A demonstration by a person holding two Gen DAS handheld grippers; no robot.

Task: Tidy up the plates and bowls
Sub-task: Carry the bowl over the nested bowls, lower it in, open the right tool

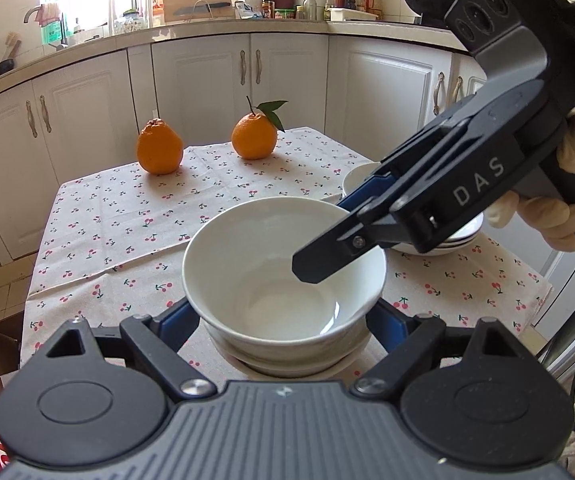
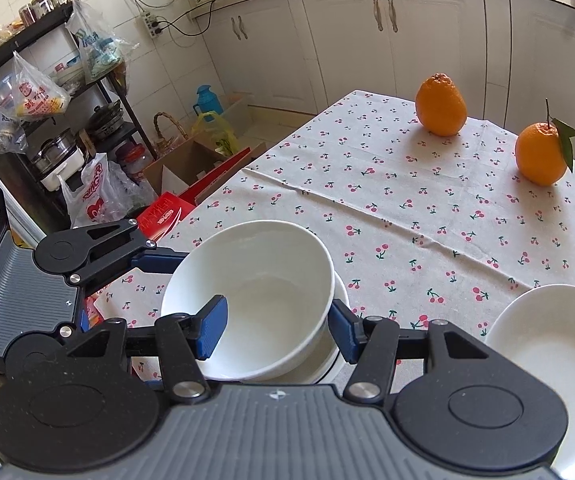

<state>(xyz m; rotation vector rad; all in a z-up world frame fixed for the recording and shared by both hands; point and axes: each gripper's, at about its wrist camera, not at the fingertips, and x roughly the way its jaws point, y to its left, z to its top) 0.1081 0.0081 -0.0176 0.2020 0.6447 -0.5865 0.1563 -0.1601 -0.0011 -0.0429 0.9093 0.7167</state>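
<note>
A white bowl (image 1: 283, 264) sits nested on other white bowls (image 1: 287, 364) near the table's front edge; it also shows in the right wrist view (image 2: 255, 300). My left gripper (image 1: 283, 320) is open, with its blue pads on either side of the bowl stack, apart from it. My right gripper (image 2: 275, 330) straddles the top bowl's rim, one pad (image 2: 211, 330) inside the bowl and one outside, wide apart; it looks open. Its black finger (image 1: 327, 256) hangs over the bowl in the left wrist view. A stack of white plates (image 2: 551, 344) lies to the right.
Two oranges (image 1: 159, 146) (image 1: 254, 136) stand at the far side of the cherry-print tablecloth (image 1: 127, 216). White cabinets (image 1: 207, 80) stand behind the table. Boxes and bags (image 2: 175, 184) lie on the floor to the table's left, beside a black rack (image 2: 47, 80).
</note>
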